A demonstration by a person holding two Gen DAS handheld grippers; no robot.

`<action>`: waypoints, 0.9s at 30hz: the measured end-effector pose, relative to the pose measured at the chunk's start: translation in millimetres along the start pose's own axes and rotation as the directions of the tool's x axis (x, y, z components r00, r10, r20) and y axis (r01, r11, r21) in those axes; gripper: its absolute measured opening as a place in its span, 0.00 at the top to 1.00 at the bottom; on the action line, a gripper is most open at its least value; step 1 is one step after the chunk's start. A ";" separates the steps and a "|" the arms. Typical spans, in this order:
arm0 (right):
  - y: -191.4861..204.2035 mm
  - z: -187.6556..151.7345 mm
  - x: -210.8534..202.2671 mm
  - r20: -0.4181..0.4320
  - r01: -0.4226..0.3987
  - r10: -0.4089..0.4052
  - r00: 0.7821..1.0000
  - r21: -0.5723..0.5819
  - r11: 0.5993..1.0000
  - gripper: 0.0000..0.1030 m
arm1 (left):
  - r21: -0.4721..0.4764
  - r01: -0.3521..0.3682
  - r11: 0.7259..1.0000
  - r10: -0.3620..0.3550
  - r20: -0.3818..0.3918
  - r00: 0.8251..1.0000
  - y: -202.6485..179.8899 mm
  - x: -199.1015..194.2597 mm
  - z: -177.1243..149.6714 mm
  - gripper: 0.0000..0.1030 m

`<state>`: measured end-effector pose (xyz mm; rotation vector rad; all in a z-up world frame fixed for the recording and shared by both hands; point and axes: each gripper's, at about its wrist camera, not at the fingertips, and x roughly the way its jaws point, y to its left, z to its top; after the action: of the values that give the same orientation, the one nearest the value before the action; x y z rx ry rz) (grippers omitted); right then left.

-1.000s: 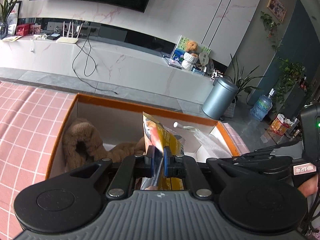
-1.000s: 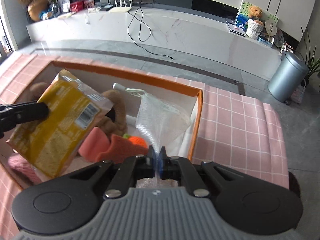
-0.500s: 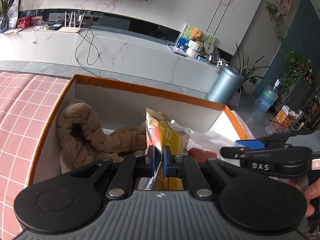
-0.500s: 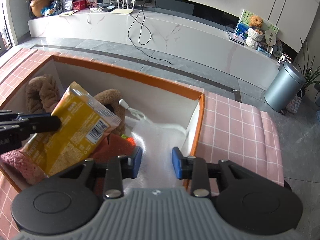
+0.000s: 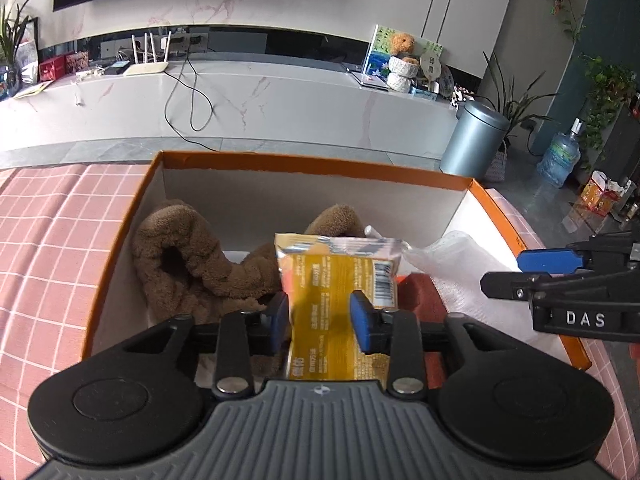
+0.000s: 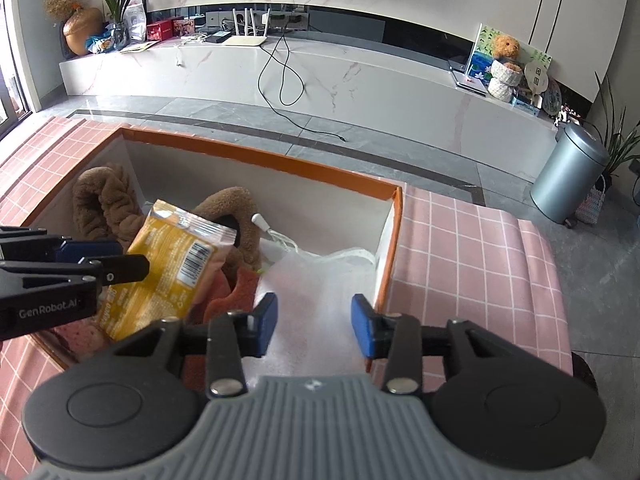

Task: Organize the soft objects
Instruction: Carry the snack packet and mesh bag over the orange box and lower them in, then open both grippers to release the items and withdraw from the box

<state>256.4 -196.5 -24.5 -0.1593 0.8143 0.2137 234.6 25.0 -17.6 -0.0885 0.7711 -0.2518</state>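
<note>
An orange-rimmed box (image 5: pixel 312 166) (image 6: pixel 260 154) holds brown plush slippers (image 5: pixel 180 252) (image 6: pixel 100 200), a red-orange soft item (image 5: pixel 416 292) (image 6: pixel 236 292), a yellow snack packet (image 5: pixel 336 280) (image 6: pixel 176 264) and a white bubble-wrap bag (image 6: pixel 316 280) (image 5: pixel 452 264). My left gripper (image 5: pixel 319 320) (image 6: pixel 120 258) hovers over the packet, its jaws opening. The packet lies between the pads, which do not press on it. My right gripper (image 6: pixel 313 320) (image 5: pixel 504 270) is above the bubble bag at the box's right end, its jaws also opening. The bag rests loose below them.
The box sits on a pink checked cloth (image 6: pixel 472 248) (image 5: pixel 52 240). A white cable end (image 6: pixel 262 222) lies inside by the slippers. Beyond the table are grey floor, a marble bench (image 6: pixel 320 76) and a metal bin (image 6: pixel 568 172).
Both grippers went from shut to open. The yellow packet left the left pads and now leans flat in the box. The bubble bag dropped from the right pads into the box's right end.
</note>
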 end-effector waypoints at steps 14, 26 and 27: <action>13.5 -4.0 -101.0 0.192 0.019 -0.024 0.981 0.029 0.999 0.33 | 0.020 -0.010 1.000 0.007 0.143 0.990 -7.7 -79.7 6.1 0.38; 41.9 -56.4 -201.6 0.390 0.059 -0.095 0.916 0.102 0.993 0.16 | 0.153 -0.134 0.979 0.060 0.415 0.908 -40.5 -172.5 -23.6 0.17; 43.8 -61.7 -207.0 0.402 0.057 -0.100 0.910 0.117 0.991 0.14 | 0.155 -0.144 0.977 0.063 0.435 0.898 -42.7 -179.2 -28.4 0.17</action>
<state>64.0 -194.3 83.2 -0.0458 0.3994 0.1215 83.1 30.1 90.8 0.0724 0.3081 -0.1908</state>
